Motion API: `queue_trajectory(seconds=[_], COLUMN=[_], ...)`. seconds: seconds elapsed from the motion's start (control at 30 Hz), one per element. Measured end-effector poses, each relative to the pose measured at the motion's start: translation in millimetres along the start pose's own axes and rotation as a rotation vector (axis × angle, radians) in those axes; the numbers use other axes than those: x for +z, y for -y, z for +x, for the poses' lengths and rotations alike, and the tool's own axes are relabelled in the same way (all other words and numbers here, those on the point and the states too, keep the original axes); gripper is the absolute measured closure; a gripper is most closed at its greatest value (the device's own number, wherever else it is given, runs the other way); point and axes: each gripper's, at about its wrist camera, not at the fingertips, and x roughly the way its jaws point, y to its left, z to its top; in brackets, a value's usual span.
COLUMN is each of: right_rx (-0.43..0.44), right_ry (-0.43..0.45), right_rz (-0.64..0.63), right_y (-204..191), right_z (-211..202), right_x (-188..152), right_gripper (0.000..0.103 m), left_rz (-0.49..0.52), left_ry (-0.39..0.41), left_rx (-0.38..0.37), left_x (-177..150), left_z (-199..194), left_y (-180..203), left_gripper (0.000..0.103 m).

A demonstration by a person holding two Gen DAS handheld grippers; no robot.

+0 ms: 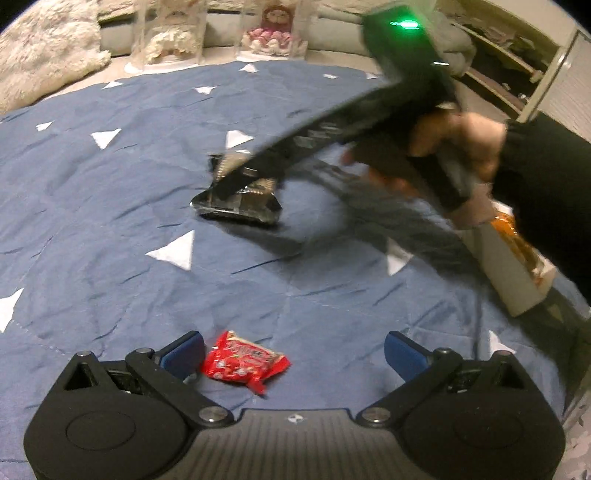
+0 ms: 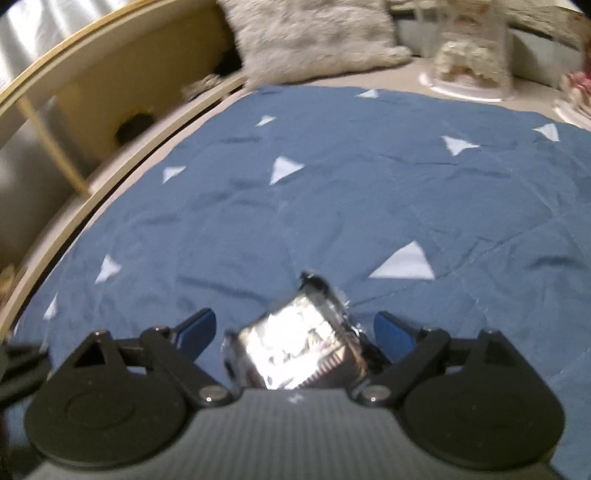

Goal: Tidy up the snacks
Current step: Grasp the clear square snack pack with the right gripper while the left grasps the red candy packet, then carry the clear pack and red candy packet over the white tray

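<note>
A red snack packet (image 1: 243, 363) lies on the blue cloth between the spread fingers of my left gripper (image 1: 293, 356), closer to the left finger; the gripper is open. A dark silvery snack packet (image 1: 240, 205) lies mid-cloth. My right gripper (image 1: 236, 181), held by a hand (image 1: 458, 144), reaches down over it. In the right wrist view that silver packet (image 2: 299, 343) lies between the open fingers of the right gripper (image 2: 295, 332), not clamped.
A white box (image 1: 517, 266) holding orange packets stands at the right edge of the blue cloth (image 1: 110, 221). Two clear cases with dolls (image 1: 273, 33) and a fluffy cushion (image 2: 314, 33) sit at the back. A wooden bed frame (image 2: 92, 110) runs along the left in the right wrist view.
</note>
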Motion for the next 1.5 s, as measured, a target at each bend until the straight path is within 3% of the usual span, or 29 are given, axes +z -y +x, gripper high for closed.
queue_trajectory(seconds=[0.17,0.33,0.57,0.63,0.77,0.87,1.13,1.5], right_rx=[0.037,-0.055,-0.227,-0.24,-0.268,-0.287,-0.345,-0.38], right_ry=[-0.071,-0.051,-0.05,-0.073,-0.078,-0.085,-0.086,-0.041], right_rz=[-0.105,-0.099,-0.277,-0.282,-0.248,-0.219,-0.188,-0.069], right_y=[-18,-37,-66,-70,-76,-77,-80,-73], right_z=[-9,-4,16,21,19,14,-16,-60], right_x=[-14,-13,-12,-11,-10,-13,-42,-65], right_gripper=[0.008,0.009,0.011,0.022,0.034,0.035,0.036,0.037], left_rz=[0.004,0.003,0.035,0.033,-0.03,-0.099,-0.106,-0.252], left_ry=[-0.004,-0.047,-0.083,-0.086,-0.08,-0.069,-0.072,0.053], left_rx=[0.061,0.108,0.076,0.082,0.095,0.112,0.166,0.23], left_x=[-1,0,-3,-5,-3,0,5,9], left_z=[3,4,0,0,1,2,8,-30], left_y=[-4,-2,6,7,0,-6,0,-7], left_gripper=[0.014,0.042,0.045,0.046,0.052,0.061,0.066,0.07])
